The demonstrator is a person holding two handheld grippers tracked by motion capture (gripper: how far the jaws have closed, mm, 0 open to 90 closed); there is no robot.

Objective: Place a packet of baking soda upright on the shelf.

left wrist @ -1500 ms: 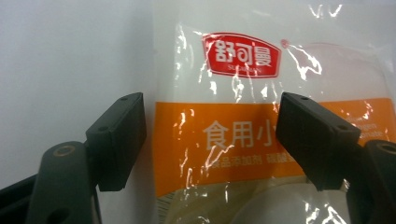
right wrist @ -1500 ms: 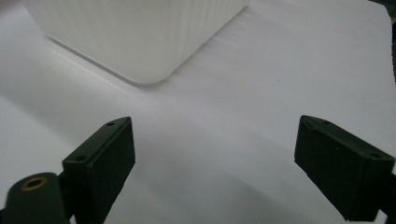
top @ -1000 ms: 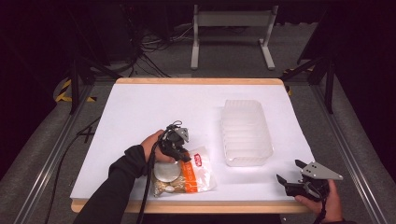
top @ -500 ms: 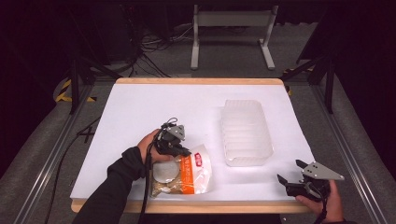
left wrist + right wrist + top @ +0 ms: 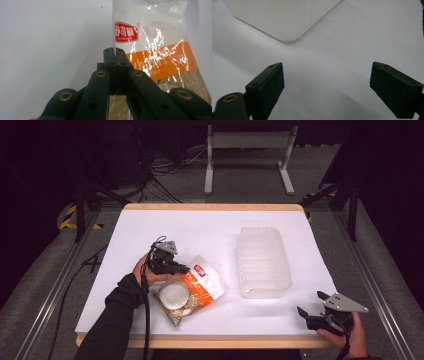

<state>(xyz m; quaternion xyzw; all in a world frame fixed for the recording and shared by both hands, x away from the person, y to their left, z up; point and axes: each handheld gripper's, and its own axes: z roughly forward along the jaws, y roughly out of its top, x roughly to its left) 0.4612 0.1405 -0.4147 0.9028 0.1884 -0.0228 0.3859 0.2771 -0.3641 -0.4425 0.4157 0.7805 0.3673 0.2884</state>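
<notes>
Since a second ago the left gripper (image 5: 181, 268) has slid a little toward the left of the table, and the clear plastic snack bag with an orange band and red label (image 5: 192, 289) has come with it, so its far end now lies farther from the translucent ribbed plastic tub (image 5: 263, 261). From the high view, the bag lies on the white table top (image 5: 210, 230) at its near left, near the wooden front edge, with a round pale cake showing through the film; the tub stands well apart to its right, mouth up as far as can be told, a likely place for the bag to go. The right gripper (image 5: 320, 315) waits at the near right corner, off the work, probably kept clear until needed. The left gripper view shows its jaws pressed together on the bag's (image 5: 160, 50) side edge, just below the red label (image 5: 126, 32): a pinch on thin film at the margin, which lets the bag be dragged or lifted without crushing the contents. The right gripper view shows its jaws spread wide over bare table, holding nothing, with a rounded corner of the tub (image 5: 287, 15) beyond them.
</notes>
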